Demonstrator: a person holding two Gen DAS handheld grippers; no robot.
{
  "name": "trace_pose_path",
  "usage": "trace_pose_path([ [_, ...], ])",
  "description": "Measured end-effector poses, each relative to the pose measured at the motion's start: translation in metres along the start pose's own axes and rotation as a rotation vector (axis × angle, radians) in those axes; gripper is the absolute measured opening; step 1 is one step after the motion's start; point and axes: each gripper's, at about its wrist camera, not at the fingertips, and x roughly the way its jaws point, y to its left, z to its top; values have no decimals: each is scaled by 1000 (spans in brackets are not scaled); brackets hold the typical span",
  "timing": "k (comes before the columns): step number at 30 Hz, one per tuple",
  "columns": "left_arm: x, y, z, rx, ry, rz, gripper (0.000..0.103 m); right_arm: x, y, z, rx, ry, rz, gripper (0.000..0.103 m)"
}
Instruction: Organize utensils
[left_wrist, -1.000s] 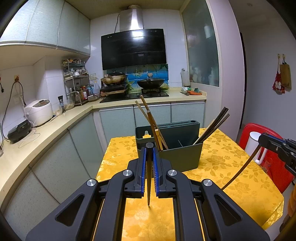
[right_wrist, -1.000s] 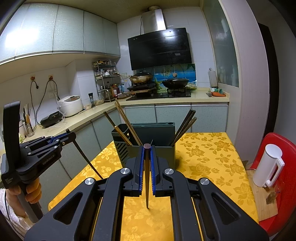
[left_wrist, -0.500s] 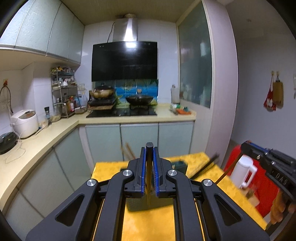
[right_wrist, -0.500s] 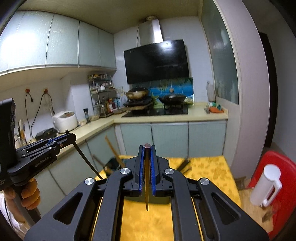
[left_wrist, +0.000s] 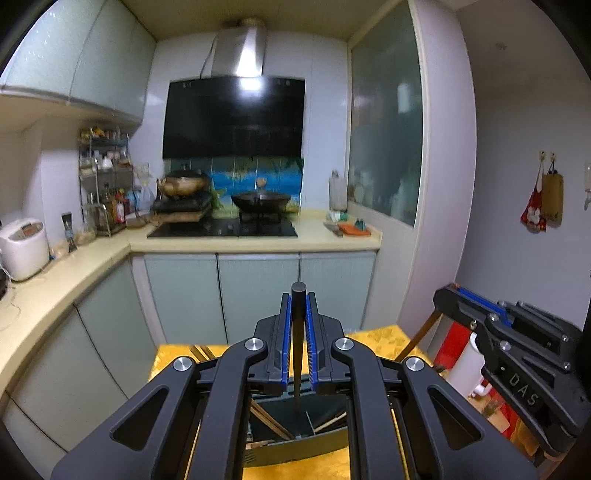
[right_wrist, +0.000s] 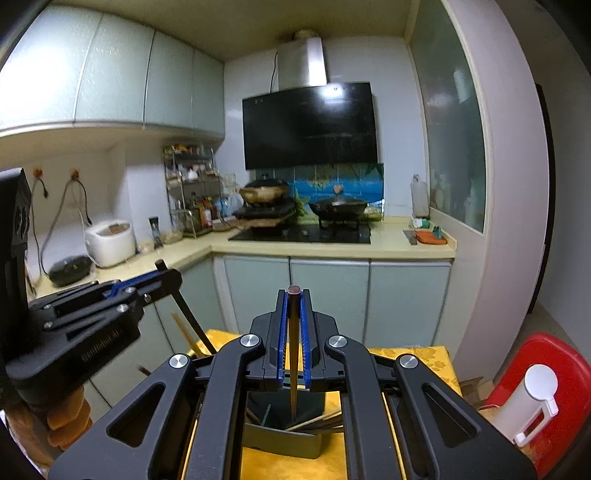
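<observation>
Raised letters "DAS" read on the right gripper (left_wrist: 448, 301) body, seen from the left wrist; lettering on the left gripper (right_wrist: 168, 275) is too blurred to read. Each gripper's jaws are pressed together, pinching one slim dark tapered chopstick (left_wrist: 297, 350), point downward, above the dark grey plastic utensil holder (right_wrist: 282, 439) on the yellow floral-clothed desk (right_wrist: 424, 354).

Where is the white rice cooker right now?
The white rice cooker sits on the counter along the left wall in the right wrist view, beside a dark round appliance and left of the spice rack.
</observation>
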Motion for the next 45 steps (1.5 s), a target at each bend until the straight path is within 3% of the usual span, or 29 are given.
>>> trace_pose_path([
  [7, 39, 13, -33, -2, 113, -3, 7, 35, 1, -17, -25, 111, -9, 7],
  [13, 55, 23, -47, -27, 174, -1, 8, 57, 2, -23, 14, 177, 37, 9],
  [14, 54, 23, -48, -32, 176, -6, 17, 57, 2, -23, 13, 179, 37, 15],
  [15, 52, 26, -47, -40, 175, -9, 26, 58, 4, -22, 11, 179, 32, 32],
  [16, 49, 27, -46, -45, 166, -4, 47, 56, 4, -22, 16, 173, 26, 43],
  [17, 46, 29, -45, -48, 152, 5, 57, 52, 3, -22, 32, 155, 17, 57],
  [26, 0, 30, -37, -12, 28, 81, 83, 28, -4, -11, 66, 111, 6, 64],
  [36, -44, 29, -44, 15, -8, 140, 89, -19, 3, -15, 68, 56, -8, 80],
  [42, -71, 33, -62, 9, -11, 151, 93, -43, 15, -29, 61, 37, -9, 95],
  [45, -84, 32, -77, 19, -18, 165, 95, -51, 20, -37, 51, 30, -13, 96],
])
